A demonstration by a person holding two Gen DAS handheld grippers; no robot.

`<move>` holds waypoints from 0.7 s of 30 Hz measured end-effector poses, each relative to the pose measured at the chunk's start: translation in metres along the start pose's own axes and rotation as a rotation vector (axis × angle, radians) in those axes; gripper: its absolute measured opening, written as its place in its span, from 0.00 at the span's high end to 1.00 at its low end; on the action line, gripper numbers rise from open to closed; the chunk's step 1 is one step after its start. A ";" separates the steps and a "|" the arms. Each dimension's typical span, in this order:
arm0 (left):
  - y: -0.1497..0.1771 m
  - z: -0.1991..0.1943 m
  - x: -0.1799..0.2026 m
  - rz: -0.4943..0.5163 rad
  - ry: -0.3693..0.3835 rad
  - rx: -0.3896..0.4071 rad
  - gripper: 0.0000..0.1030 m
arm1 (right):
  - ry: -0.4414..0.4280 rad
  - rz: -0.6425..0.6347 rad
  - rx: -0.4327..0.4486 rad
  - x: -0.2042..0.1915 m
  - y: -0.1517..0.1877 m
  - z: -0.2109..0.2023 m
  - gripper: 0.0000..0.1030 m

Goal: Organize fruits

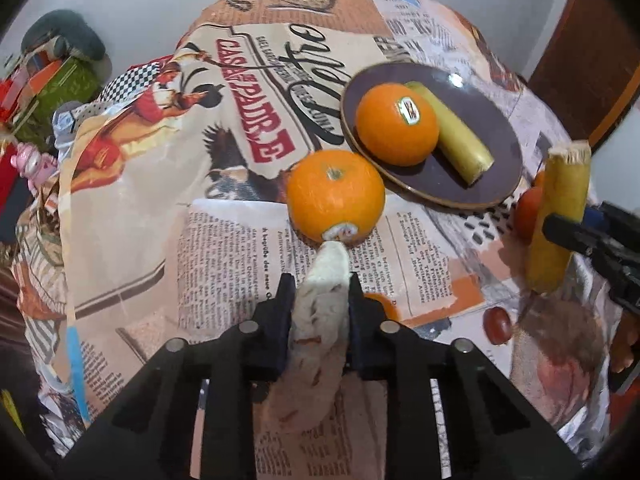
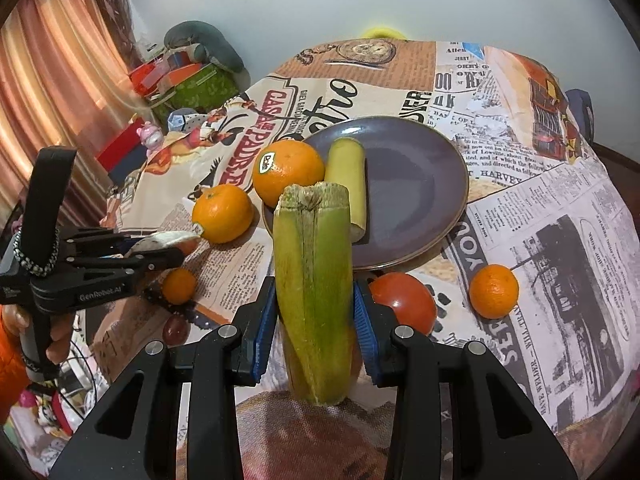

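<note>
A dark purple plate (image 2: 420, 200) (image 1: 488, 140) holds a stickered orange (image 2: 288, 172) (image 1: 396, 124) and a yellow-green cane piece (image 2: 352, 184) (image 1: 452, 132). My right gripper (image 2: 314, 316) is shut on a second yellow-green cane piece (image 2: 314, 280) (image 1: 560, 216), held upright in front of the plate. My left gripper (image 1: 320, 300) (image 2: 172, 248) is shut on a pale whitish root-like piece (image 1: 320, 320), whose tip touches a loose orange (image 1: 336, 196) (image 2: 222, 214) left of the plate.
On the newspaper-print tablecloth (image 2: 540, 220) lie a red tomato (image 2: 404, 300), a small orange (image 2: 494, 290), another small orange (image 2: 179, 286) and a dark grape (image 2: 175, 330) (image 1: 497, 325). Boxes and clutter (image 2: 188, 76) stand beyond the table's left side.
</note>
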State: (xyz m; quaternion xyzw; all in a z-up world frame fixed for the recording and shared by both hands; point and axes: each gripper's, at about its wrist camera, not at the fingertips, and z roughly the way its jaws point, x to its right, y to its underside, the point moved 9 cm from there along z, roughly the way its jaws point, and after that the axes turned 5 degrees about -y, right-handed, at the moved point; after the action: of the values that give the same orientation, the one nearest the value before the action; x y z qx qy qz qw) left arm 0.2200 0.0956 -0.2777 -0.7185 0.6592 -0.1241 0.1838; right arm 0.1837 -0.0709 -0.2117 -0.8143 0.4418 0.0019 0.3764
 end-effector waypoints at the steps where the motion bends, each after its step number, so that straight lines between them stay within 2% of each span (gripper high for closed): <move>1: -0.001 -0.006 -0.001 0.003 -0.004 0.017 0.77 | 0.001 -0.001 0.003 0.000 0.000 -0.001 0.67; 4: -0.007 -0.023 -0.004 0.041 -0.073 0.088 0.77 | 0.008 0.001 0.009 0.002 -0.002 -0.004 0.67; 5: -0.010 -0.026 -0.003 0.045 -0.075 0.098 0.77 | 0.010 0.002 0.013 0.002 -0.003 -0.006 0.67; 15: -0.034 -0.062 0.012 0.020 -0.013 0.193 0.77 | 0.050 0.000 0.081 0.009 -0.024 -0.037 0.67; 21: -0.047 -0.071 0.030 0.021 0.028 0.226 0.77 | 0.088 -0.015 0.123 0.016 -0.040 -0.055 0.67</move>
State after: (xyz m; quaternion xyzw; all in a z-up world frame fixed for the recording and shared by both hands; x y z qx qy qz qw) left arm 0.2356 0.0620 -0.1956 -0.6843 0.6511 -0.2057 0.2559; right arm 0.2035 -0.1032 -0.1532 -0.7923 0.4510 -0.0642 0.4060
